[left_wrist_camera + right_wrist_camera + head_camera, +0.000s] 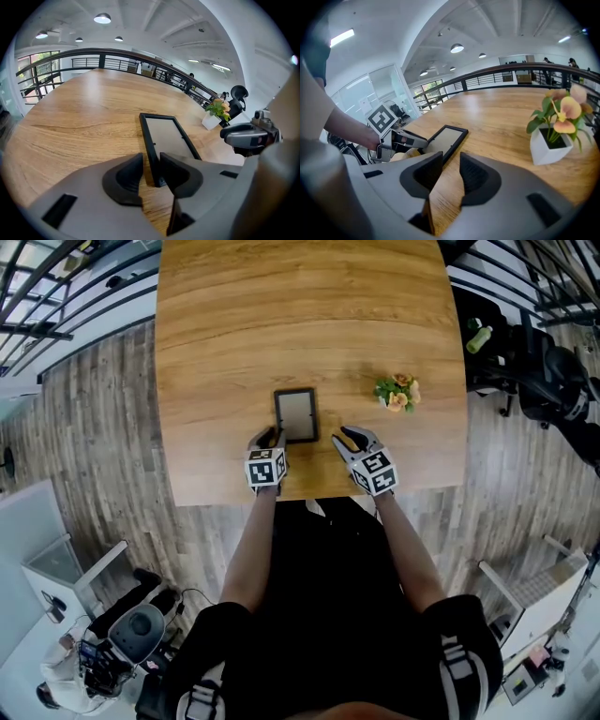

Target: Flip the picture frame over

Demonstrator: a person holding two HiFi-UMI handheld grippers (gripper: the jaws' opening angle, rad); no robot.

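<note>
Left gripper [151, 161]: jaws apart, straddling the near left corner of the frame [168, 140]. Bare wood shows between the left jaw and the frame edge; not clamped.

Right gripper [451, 161]: jaws apart, only tabletop [497, 122] between them; sits just right of the frame's near end.

Frame: black, lying flat near the tabletop's near edge, about mid-width.

Plant [397, 393]: white pot, farther off, toward the right edge.
</note>
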